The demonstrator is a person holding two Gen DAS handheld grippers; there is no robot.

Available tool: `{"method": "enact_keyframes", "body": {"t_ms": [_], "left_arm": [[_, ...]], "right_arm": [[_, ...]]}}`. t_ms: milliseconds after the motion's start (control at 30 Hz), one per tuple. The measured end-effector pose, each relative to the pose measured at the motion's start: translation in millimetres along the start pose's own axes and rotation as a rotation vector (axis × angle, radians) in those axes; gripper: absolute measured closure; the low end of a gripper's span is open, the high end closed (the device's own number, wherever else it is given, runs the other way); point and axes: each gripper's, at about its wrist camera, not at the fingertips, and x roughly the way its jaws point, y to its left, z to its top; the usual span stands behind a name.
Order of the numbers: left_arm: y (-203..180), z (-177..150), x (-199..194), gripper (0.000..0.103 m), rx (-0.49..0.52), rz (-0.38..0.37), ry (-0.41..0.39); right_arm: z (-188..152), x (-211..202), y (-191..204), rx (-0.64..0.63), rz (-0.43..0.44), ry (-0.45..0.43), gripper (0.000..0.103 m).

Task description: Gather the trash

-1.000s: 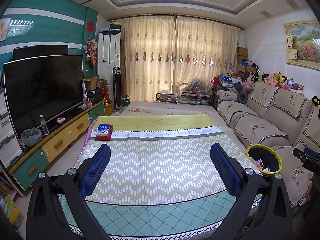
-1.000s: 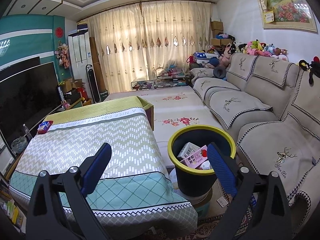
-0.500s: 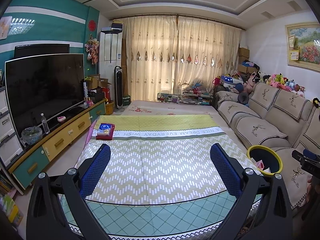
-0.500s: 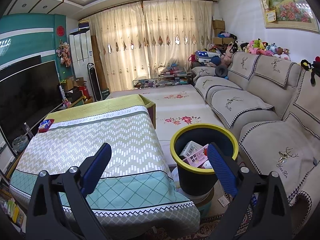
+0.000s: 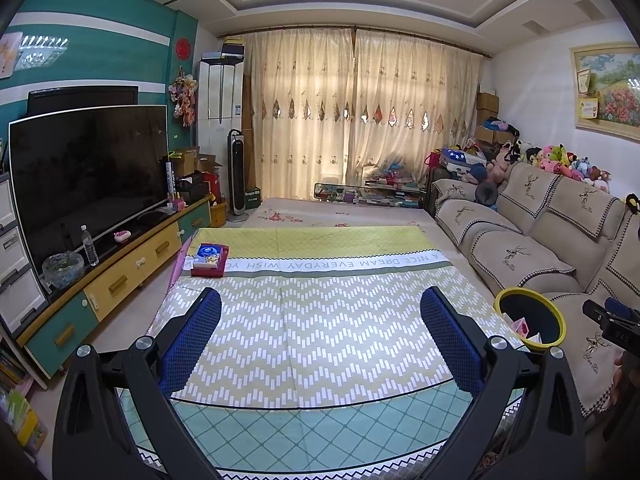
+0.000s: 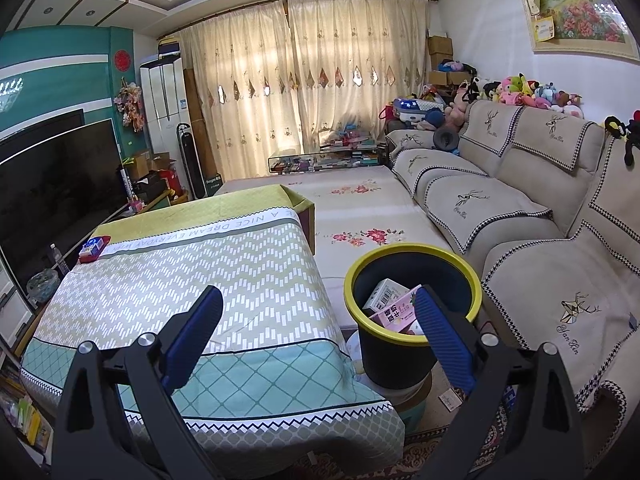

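Over the table, your left gripper hangs with its blue pads wide apart and nothing between them. Your right gripper is likewise released and empty, its right pad crossing in front of the bin. That bin, black with a yellow rim, stands on the floor between the table's near right corner and the sofa; you can see it from the left wrist too. Inside lie a white carton and a pink carton, and possibly more beneath, though the pad hides part of the opening. On the table's far left corner rests a tissue box, well apart from both grippers.
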Motion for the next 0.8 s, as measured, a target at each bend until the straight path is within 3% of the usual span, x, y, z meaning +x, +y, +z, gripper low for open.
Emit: {"method": "enact_keyframes", "body": {"t_ms": [800], "left_arm": [[5.1, -4.0, 3.0, 0.005, -0.007, 0.005, 0.005]], "right_arm": [[-1.7, 1.9, 1.7, 0.0, 0.003, 0.003, 0.011]]}}
